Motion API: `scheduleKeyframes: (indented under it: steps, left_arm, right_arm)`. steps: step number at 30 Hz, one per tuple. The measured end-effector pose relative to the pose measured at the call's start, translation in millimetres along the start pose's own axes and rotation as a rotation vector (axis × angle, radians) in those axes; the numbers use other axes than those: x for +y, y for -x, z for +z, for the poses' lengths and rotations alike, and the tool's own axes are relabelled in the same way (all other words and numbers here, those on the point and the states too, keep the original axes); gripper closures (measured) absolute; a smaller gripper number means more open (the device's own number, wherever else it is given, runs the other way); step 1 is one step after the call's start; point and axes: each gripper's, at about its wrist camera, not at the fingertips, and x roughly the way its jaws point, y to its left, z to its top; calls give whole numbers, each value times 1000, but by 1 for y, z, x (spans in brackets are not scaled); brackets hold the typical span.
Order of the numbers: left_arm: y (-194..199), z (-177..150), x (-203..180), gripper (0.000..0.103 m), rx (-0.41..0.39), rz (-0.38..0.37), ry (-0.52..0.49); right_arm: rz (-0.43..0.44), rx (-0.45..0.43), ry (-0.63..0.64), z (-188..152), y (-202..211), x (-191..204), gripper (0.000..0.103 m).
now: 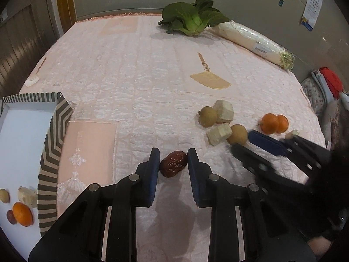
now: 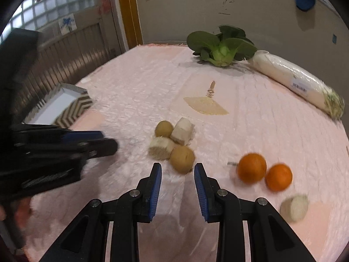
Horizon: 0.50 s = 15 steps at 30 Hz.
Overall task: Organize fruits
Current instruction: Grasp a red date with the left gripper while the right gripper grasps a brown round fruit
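Note:
A dark red date (image 1: pixel 173 163) sits pinched between the blue pads of my left gripper (image 1: pixel 173 152), just above the pink cloth. My left gripper (image 2: pixel 109 140) also shows at the left of the right wrist view, where the date is hidden. My right gripper (image 2: pixel 177 166) is open, its tips either side of the near edge of a brown round fruit (image 2: pixel 182 158), pads not touching it. Beside that fruit lie another brown fruit (image 2: pixel 164 128) and two pale chunks (image 2: pixel 182 131). Two oranges (image 2: pixel 252 168) lie to the right. A striped paper tray (image 1: pixel 51 131) at the left holds an orange (image 1: pixel 22 214) and several small pieces.
A bok choy (image 1: pixel 192 17) and a plastic-wrapped white radish (image 1: pixel 253 41) lie along the table's far edge by the wall. A blurred pale chunk (image 2: pixel 294 207) lies at the near right. The table drops off at the left beside the tray (image 2: pixel 65 102).

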Motion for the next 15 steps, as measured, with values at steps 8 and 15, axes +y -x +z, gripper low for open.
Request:
scheduleKeyframes:
  steps: [8,15]
  left_arm:
    - [0,-6,-1,78,8,2,-10]
    - [8,-15,-3,78,-3,2,-20]
  right_arm:
    - [7,1,20,7,-18,-7,78]
    - [-12,-33,2,-7,10,3,78]
